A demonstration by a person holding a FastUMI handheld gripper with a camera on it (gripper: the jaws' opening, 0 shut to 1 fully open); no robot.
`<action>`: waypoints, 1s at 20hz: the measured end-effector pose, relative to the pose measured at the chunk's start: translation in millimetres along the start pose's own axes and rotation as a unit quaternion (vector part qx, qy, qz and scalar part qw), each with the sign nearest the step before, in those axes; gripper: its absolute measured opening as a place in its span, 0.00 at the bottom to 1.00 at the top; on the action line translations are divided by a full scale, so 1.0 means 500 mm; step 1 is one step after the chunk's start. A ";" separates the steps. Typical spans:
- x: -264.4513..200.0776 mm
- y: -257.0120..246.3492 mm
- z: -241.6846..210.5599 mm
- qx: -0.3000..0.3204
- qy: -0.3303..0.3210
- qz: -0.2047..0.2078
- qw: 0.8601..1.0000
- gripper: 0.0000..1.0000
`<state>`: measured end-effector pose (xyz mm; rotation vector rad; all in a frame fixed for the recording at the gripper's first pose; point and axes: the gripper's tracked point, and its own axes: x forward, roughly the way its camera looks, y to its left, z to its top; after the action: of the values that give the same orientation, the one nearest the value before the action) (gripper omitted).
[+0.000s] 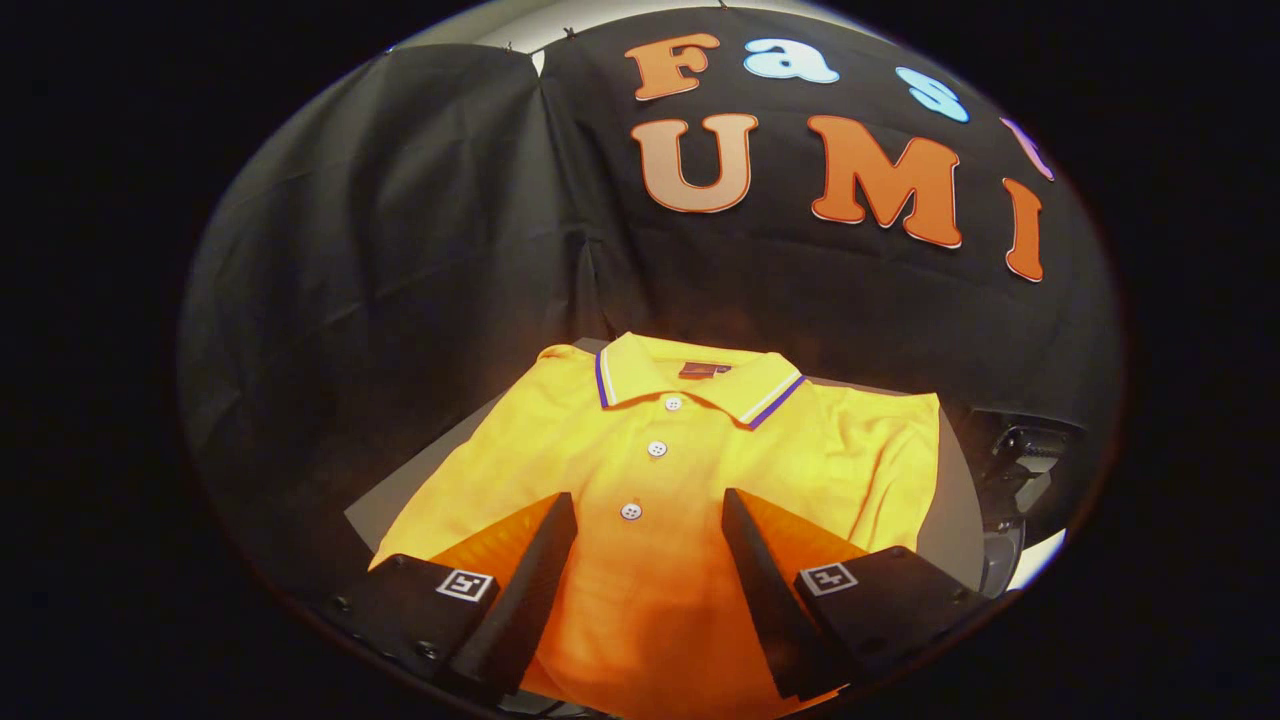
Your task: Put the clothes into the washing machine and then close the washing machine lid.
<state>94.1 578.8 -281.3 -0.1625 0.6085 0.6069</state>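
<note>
A yellow polo shirt lies spread flat, front up, on a grey board whose bare edges show to either side of the cloth. The collar, trimmed with a dark and white stripe, points away toward the black cloth wall, and three white buttons run down the placket in a line toward the gripper. The gripper hangs above the shirt with its two fingers spread wide; nothing is between them except the shirt's chest lying below, and neither finger presses on the fabric as far as can be told. The lowest button sits in the gap between the fingertips, the other two and the collar just beyond. The shirt's bottom half runs under the gripper's body and out of sight, so the hem cannot be seen, and the near part of the shirt's sleeves is covered by the fingers. Each finger base carries a small square marker. Past the shirt's far side from the folds of the wall, beyond the board's edge, sits a dark object with a pale curved rim below it; it is dim and partly cut off, too unclear to name.
</note>
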 end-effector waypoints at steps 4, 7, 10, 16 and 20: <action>0.005 0.024 0.000 -0.004 0.004 0.023 1.000 0.74; 0.004 0.041 -0.006 -0.002 0.006 0.045 0.999 0.46; -0.006 0.037 -0.004 0.020 -0.001 0.052 0.998 0.18; -0.082 -0.030 -0.028 0.002 -0.051 -0.002 0.999 0.10; -0.127 -0.098 -0.053 -0.025 -0.078 -0.051 0.995 0.09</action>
<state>68.0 499.7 -267.3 -0.1909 0.4317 0.5309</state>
